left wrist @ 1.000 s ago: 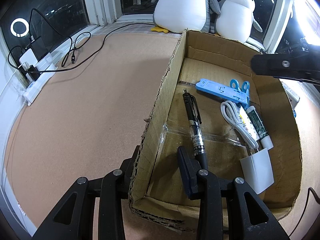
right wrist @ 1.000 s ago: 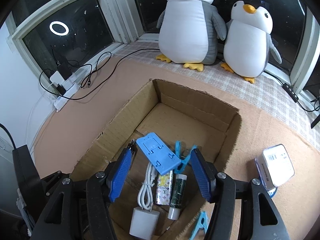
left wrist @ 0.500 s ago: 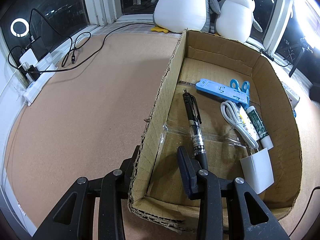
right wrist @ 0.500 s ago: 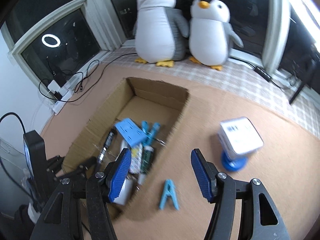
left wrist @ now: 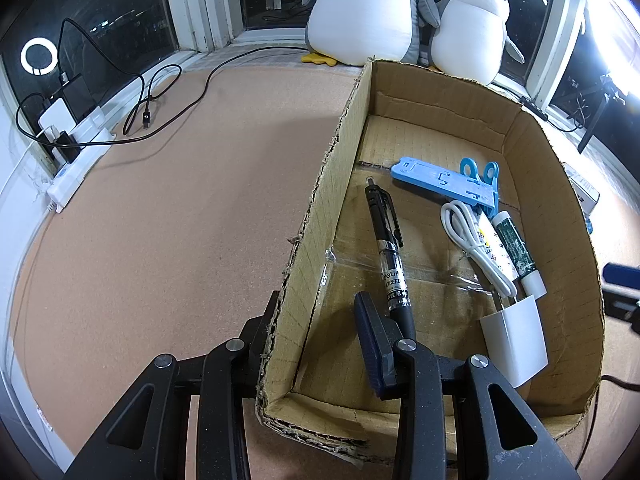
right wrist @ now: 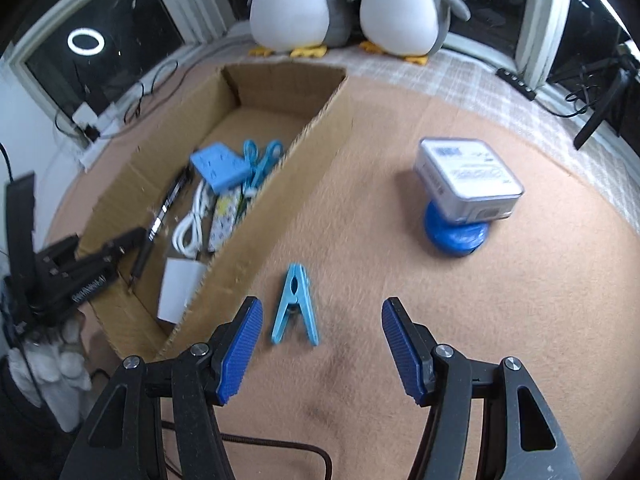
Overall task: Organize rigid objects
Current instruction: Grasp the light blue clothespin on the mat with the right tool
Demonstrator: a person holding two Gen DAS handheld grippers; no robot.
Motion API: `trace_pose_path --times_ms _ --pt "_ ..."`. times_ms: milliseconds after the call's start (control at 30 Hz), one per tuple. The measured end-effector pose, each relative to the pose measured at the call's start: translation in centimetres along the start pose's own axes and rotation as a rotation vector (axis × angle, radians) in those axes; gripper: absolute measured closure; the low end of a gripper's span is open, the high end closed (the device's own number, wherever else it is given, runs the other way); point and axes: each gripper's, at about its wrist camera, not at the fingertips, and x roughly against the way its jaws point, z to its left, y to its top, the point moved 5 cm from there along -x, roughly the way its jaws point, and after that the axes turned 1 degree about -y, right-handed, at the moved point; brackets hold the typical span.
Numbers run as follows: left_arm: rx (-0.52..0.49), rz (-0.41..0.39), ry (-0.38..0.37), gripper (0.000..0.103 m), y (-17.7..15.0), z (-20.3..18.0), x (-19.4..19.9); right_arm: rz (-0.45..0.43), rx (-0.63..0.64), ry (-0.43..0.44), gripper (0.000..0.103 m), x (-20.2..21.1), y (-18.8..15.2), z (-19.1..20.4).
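Right gripper [right wrist: 322, 350], seen from its own wrist camera, stands with its blue pads spread and nothing between them, poised above the tan mat. A blue clothespin [right wrist: 295, 305] lies flat on the mat just ahead of the left pad, outside the jaws and untouched. Beyond it, well apart to the right, a silver-and-white box [right wrist: 468, 178] sits on top of a round blue object [right wrist: 456, 234]; what that object is cannot be told.

Left gripper [left wrist: 316, 332] is pressed together on the near long wall of the cardboard box [left wrist: 320, 200], one finger outside and one inside, steadying it. Inside the box lie a black pen [left wrist: 388, 248], a blue folding stand [left wrist: 440, 178], a second blue clip [left wrist: 478, 170] partly under the stand, a coiled white cable [left wrist: 476, 248] with its white charger plug [left wrist: 516, 344], a patterned tube [left wrist: 496, 248] and a green-labelled tube [left wrist: 516, 246].

Judged from this layout, the sorting is well advanced: several items are already boxed, while the clothespin, the silver-and-white box and the round object remain on the mat. The clothespin appears to be the next pick.
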Motion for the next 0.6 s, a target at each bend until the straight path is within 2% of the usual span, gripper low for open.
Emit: trace_pose_path --times_ms 267,600 --pt "0.002 0.000 -0.001 0.066 0.0 0.1 0.1 0.025 0.058 -0.044 0.045 -1.8 -0.9 1.4" --pt "0.002 0.000 -0.001 0.066 0.0 0.1 0.0 0.021 0.103 -0.098 0.046 -2.2 -0.4 2.1"
